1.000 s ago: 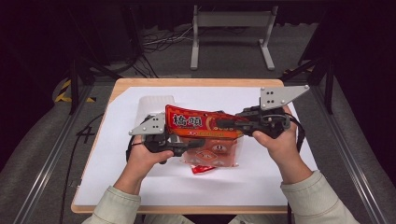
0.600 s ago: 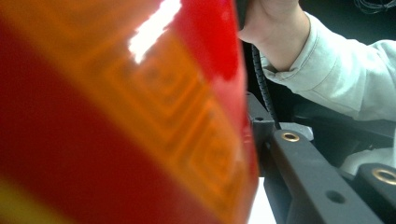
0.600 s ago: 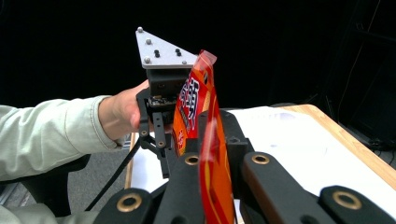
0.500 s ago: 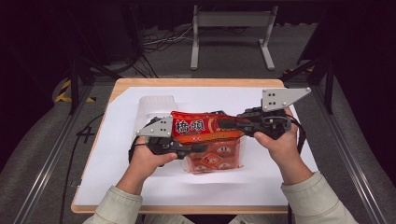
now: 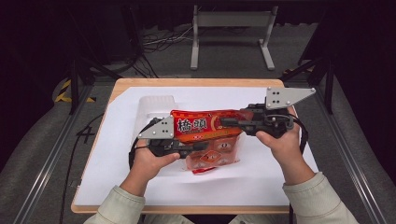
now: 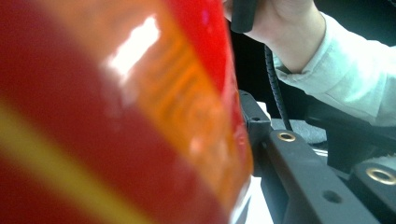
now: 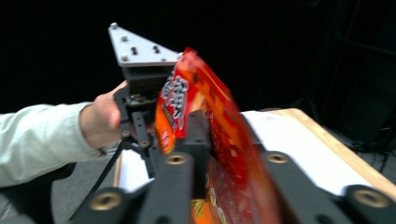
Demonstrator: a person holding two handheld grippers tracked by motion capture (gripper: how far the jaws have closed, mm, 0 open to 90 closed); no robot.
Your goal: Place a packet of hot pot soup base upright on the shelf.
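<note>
A red snack bag (image 5: 205, 125) with white characters is held up over the white sheet (image 5: 261, 184), its see-through lower part hanging below. My left gripper (image 5: 198, 145) is shut on the bag's lower left edge after closing a little further. In the left gripper view the bag (image 6: 116, 121) presses against one black finger (image 6: 256, 122). My right gripper (image 5: 225, 122) reaches in at the bag's upper right. Its jaws have just been opening. In the right gripper view the bag (image 7: 224, 154) stands between them, leaning on the left finger (image 7: 196, 135).
A clear plastic tub (image 5: 156, 103) stands on the sheet behind the left hand. The wooden table (image 5: 196, 82) ends close behind it. A metal stand (image 5: 231, 21) and cables lie on the floor beyond. Dark rails run along both table sides.
The bag has swung from tilted to nearly level and its clear lower part now hangs lower. The left hand has shifted slightly right. The right gripper's jaws look wider apart.
</note>
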